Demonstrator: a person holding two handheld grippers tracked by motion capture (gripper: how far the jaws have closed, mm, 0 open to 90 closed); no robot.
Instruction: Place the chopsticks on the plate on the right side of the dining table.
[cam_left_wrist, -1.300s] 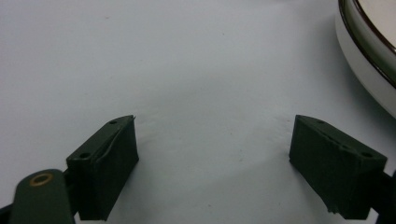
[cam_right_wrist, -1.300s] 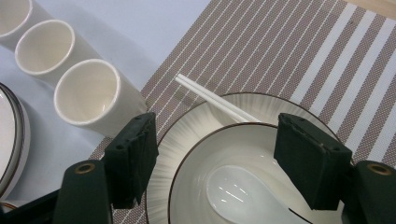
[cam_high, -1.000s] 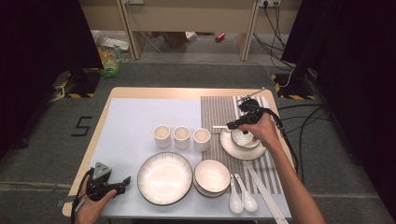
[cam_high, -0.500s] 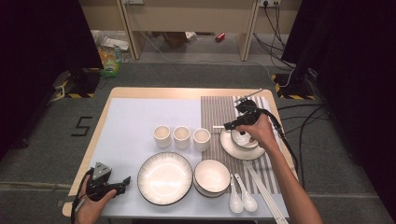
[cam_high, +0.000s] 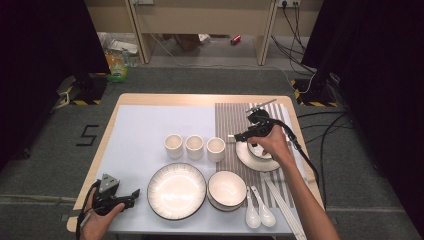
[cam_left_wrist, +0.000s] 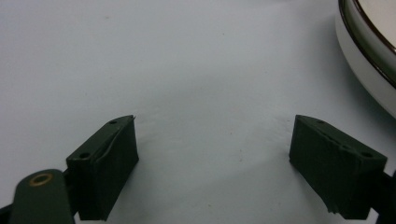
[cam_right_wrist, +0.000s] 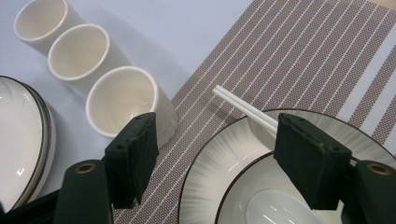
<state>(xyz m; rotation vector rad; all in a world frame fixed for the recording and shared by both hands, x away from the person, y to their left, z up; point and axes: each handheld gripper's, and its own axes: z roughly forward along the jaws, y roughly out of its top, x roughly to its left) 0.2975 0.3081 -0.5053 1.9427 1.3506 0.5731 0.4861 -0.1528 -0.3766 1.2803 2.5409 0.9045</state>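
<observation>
— Where are the right tongs (cam_right_wrist: 212, 158)?
— Over the striped placemat (cam_right_wrist: 299, 56), above the small plate (cam_right_wrist: 219, 158) with the small bowl (cam_right_wrist: 243, 198) on it. Their jaws stand spread, nothing pinched; a spoon (cam_right_wrist: 268, 212) lies in that bowl between them.
— And the chopsticks (cam_right_wrist: 243, 107)?
— White, side by side, one end resting on the plate's rim, just ahead of the right jaw.
— Neighbours?
— Three cups (cam_high: 195, 146) in a row beside the mat; the nearest cup (cam_right_wrist: 123, 105) sits just behind the left jaw. A large plate (cam_high: 176, 190), a bowl (cam_high: 227, 189) and two spoons (cam_high: 259, 212) lie nearer the person.
— The left tongs (cam_left_wrist: 215, 154)?
— Spread too, empty, low over the bare worktop (cam_left_wrist: 187, 70) at its near left corner, close to the large plate's rim.
</observation>
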